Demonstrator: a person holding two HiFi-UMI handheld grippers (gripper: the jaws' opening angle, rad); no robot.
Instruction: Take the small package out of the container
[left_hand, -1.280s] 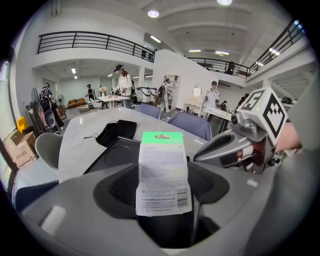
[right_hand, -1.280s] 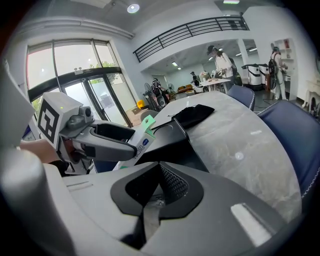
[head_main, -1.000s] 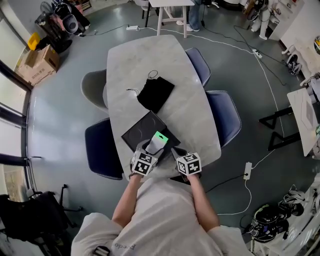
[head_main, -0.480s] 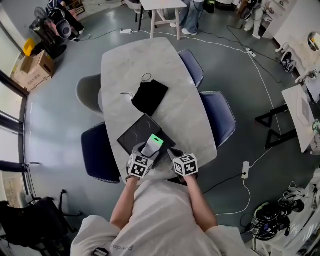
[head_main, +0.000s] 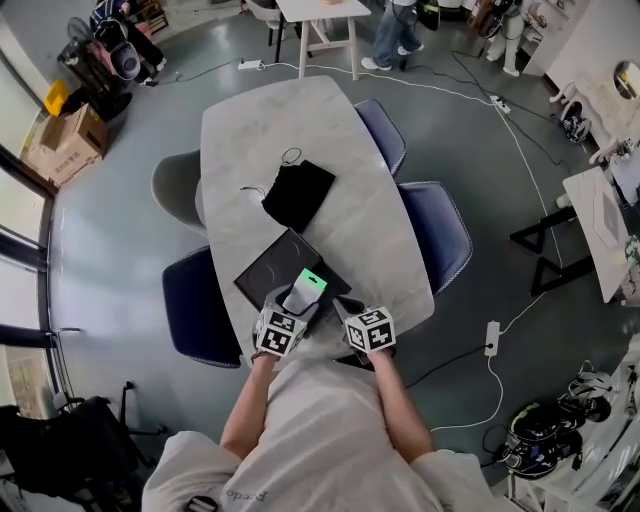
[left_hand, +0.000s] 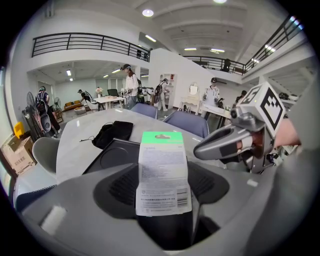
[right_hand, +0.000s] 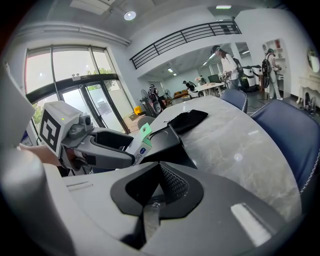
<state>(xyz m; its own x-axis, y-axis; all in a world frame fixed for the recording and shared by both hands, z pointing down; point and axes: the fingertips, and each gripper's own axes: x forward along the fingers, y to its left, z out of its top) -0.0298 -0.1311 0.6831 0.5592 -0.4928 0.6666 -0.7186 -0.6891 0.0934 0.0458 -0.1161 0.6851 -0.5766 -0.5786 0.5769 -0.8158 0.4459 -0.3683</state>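
My left gripper (head_main: 301, 301) is shut on the small package (head_main: 308, 287), a white printed card with a green hang-tab top. The package (left_hand: 163, 175) stands upright between the left gripper's jaws, lifted above the open black container (head_main: 270, 268) at the table's near end. My right gripper (head_main: 346, 306) hovers just right of it, jaws shut with nothing between them (right_hand: 159, 194). In the right gripper view the left gripper (right_hand: 102, 150) and package (right_hand: 141, 142) sit at left, in front of the container (right_hand: 167, 142).
A black pouch (head_main: 298, 193) with a cord lies mid-table on the grey marble table (head_main: 290, 120). Blue chairs (head_main: 440, 232) (head_main: 380, 128) stand on the right, and one blue (head_main: 195, 305) and one grey chair (head_main: 175, 185) on the left. People stand at a far table.
The head view shifted slightly a second ago. Both grippers and the held package keep the same places over the container's near corner.
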